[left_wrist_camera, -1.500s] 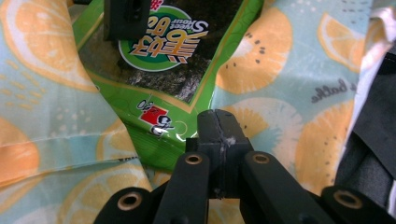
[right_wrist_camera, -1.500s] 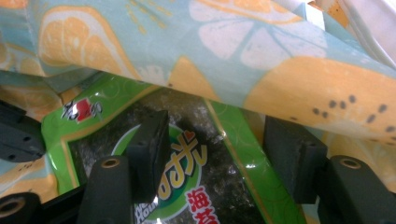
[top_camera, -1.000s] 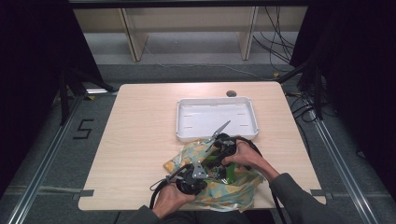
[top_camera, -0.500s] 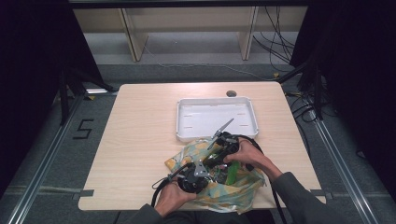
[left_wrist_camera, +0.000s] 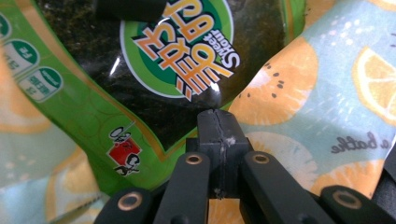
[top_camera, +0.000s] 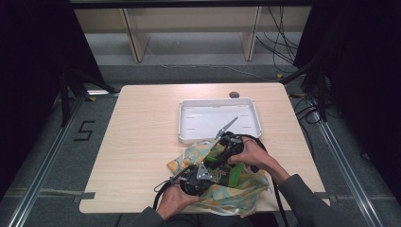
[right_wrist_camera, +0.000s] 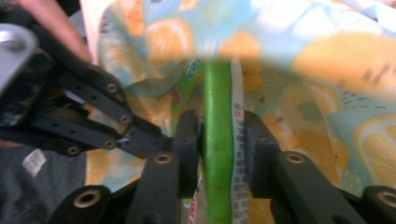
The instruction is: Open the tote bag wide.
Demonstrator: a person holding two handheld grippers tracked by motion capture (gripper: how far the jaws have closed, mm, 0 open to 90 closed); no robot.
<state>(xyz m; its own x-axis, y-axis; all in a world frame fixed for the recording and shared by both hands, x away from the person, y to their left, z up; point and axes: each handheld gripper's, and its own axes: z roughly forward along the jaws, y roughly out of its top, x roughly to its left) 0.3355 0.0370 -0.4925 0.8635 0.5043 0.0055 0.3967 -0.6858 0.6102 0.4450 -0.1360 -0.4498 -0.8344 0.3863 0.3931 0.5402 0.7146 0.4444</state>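
A cloth bag [top_camera: 239, 194] with orange and lemon pictures lies at the bottom middle of the high view, near the front edge of the table [top_camera: 142, 142]. A green snack pack [top_camera: 235, 174] pokes out of it. In the left gripper view the pack [left_wrist_camera: 140, 60] fills the upper left, dark in the middle with a round green label.

The left gripper [top_camera: 201, 177] sits low in the high view, just left of the pack. Its jaws are shut tight together in its own view [left_wrist_camera: 219, 135], pinching the edge of the bag's cloth [left_wrist_camera: 299, 121] so the bag stays put.

The right gripper [top_camera: 227, 149] is a bit higher and to the right. In its own view [right_wrist_camera: 219, 140] the thin green edge of the pack [right_wrist_camera: 217, 163] stands between the two jaws. The jaws have just been closing on it; a small gap shows on the right side, so I cannot tell if the hold is firm yet.

The white tray [top_camera: 187, 123] in the middle of the high view, just above the bag, has nothing in it.

So the job looks partly done: the bag is held and the pack is nearly caught. I think what is left is to pull the pack all the way out of the bag and put it down, maybe in the tray
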